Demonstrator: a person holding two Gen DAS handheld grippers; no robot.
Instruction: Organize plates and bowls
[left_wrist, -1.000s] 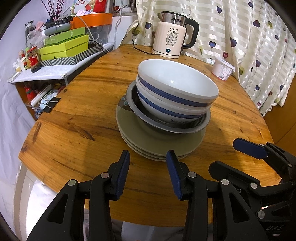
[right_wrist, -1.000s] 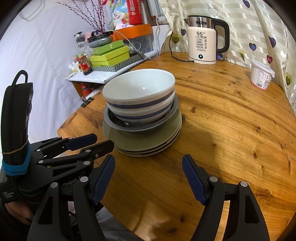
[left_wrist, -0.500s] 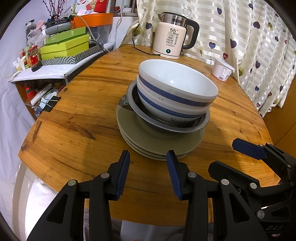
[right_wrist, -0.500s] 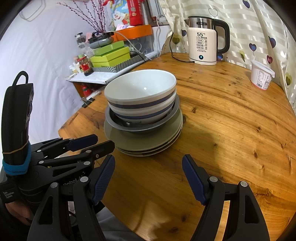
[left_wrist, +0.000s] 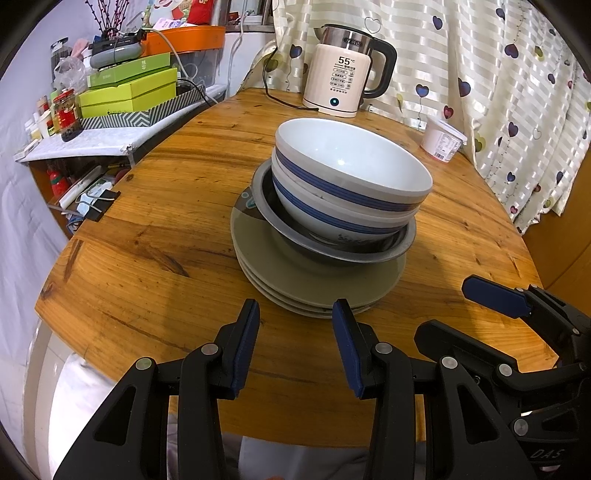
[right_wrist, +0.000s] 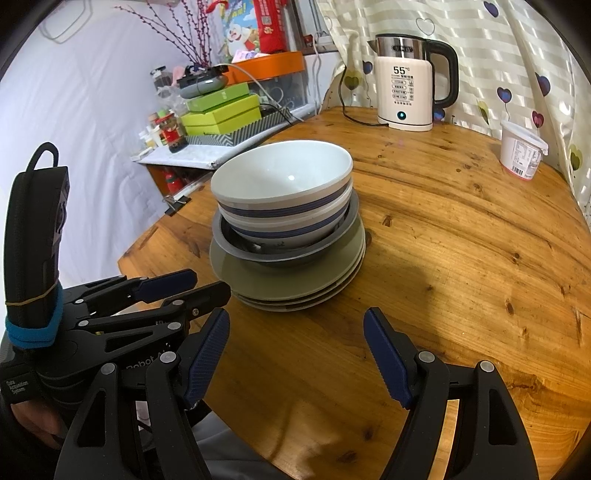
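Behind your round wooden table (left_wrist: 147, 236) hangs a pale striped curtain (left_wrist: 517, 92) dotted with hearts, and a cream electric kettle (left_wrist: 341, 86) showing 55 stands at the far edge, with a white lidded tub (left_wrist: 443, 140) just to its right. Near the middle of the table you have everything in one stack: three flat olive-green plates (left_wrist: 314, 284) at the bottom, a wider grey metal bowl (left_wrist: 332, 253) sitting on them, and two white bowls (left_wrist: 347, 177) with blue bands nested inside it, the upper one glossy and empty (a light glints off its inside). The metal bowl sits toward the far right of the top plate, so a crescent of olive shows on the near and left side. Your left gripper (left_wrist: 295, 347) hovers just short of the plates' near edge, its blue pads partly spread with nothing between them. Your right gripper (right_wrist: 295, 354) hangs beside it, spread wider, also empty, over bare wood. To the left, a side shelf (left_wrist: 92, 144) carries lime-green boxes (left_wrist: 129, 96) and small jars (left_wrist: 66, 114).
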